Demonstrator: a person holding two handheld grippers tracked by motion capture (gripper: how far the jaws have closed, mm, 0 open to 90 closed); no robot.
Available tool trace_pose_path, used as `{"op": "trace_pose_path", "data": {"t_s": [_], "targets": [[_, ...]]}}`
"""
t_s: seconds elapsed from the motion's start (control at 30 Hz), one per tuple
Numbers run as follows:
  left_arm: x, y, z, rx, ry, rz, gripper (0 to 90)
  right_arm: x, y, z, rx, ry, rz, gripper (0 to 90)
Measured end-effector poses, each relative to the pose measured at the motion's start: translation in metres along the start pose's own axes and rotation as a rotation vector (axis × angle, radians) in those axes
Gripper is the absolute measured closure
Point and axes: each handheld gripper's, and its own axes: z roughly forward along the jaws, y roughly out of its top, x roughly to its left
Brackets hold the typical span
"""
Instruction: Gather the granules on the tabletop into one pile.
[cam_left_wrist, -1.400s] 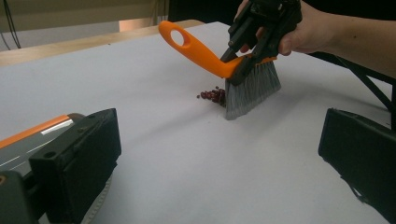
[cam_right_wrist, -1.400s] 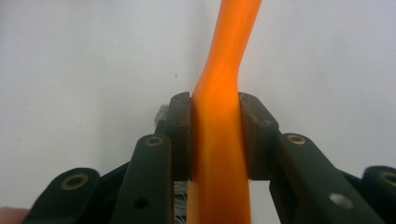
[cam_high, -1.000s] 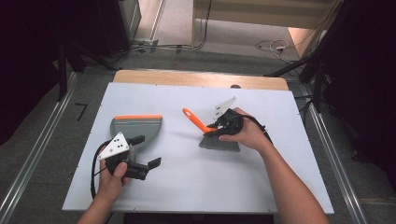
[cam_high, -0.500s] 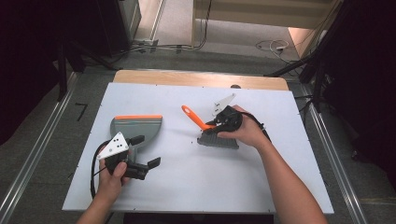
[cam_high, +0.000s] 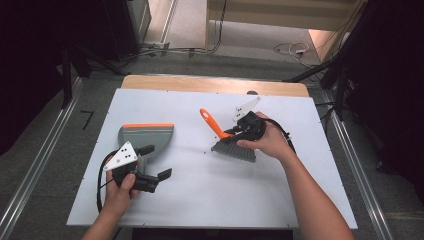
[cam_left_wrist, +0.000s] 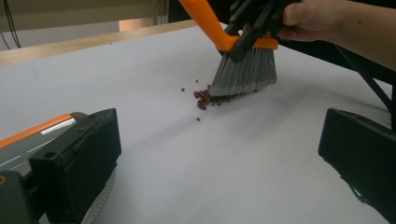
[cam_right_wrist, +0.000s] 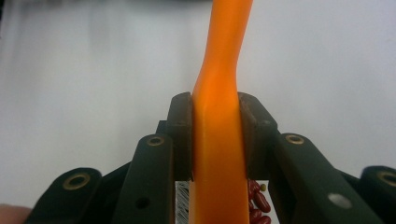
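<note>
I am working at the white desk (cam_high: 210, 200). The grey dustpan (cam_high: 146, 137) is lying by my left tongs (cam_high: 152, 162), gaping wide and empty. My right tongs (cam_high: 235, 132) are clamping the brush (cam_high: 235, 147) handle, bristles touching the red beans (cam_left_wrist: 203, 97).

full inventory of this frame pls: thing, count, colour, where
brush: 1, orange handle and grey bristles, right of table centre, handle clamped in the right gripper, bristles at the beans
beans: small pile plus a few strays, dark red, on the table at the bristle tips
dustpan: 1, grey with orange edge, left part of the table, lying flat
table: 1, white top with a wooden far edge
left gripper: 1, black with a grey plate, near left, jaws open, beside the dustpan's handle
right gripper: 1, black, shut on the brush handle
hands: 2, one on each gripper
</note>
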Motion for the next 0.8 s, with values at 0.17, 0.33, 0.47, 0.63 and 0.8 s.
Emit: {"op": "trace_pose_path", "data": {"t_s": [0.17, 0.33, 0.47, 0.63, 0.8], "targets": [[0.0, 0.0, 0.0, 0.003, 0.002, 0.001, 0.0, 0.011, 0.012, -0.007, -0.058, 0.0, 0.088, 67.7], [-0.001, 0.0, 0.0, 0.002, -0.001, 0.002, 0.0, 0.026, 0.028, 0.023, -0.031, -0.064, 0.222, 67.7], [-0.001, 0.0, -0.001, 0.0, -0.003, 0.003, 0.0, 0.027, 0.036, 0.052, 0.01, -0.071, 0.313, 67.7], [0.0, 0.0, -0.002, -0.001, -0.002, 0.003, 0.0, 0.013, 0.035, 0.071, 0.035, -0.11, 0.436, 67.7], [0.001, 0.0, -0.002, 0.0, -0.003, 0.003, 0.0, -0.001, 0.023, 0.064, 0.028, -0.112, 0.5, 67.5]]}}
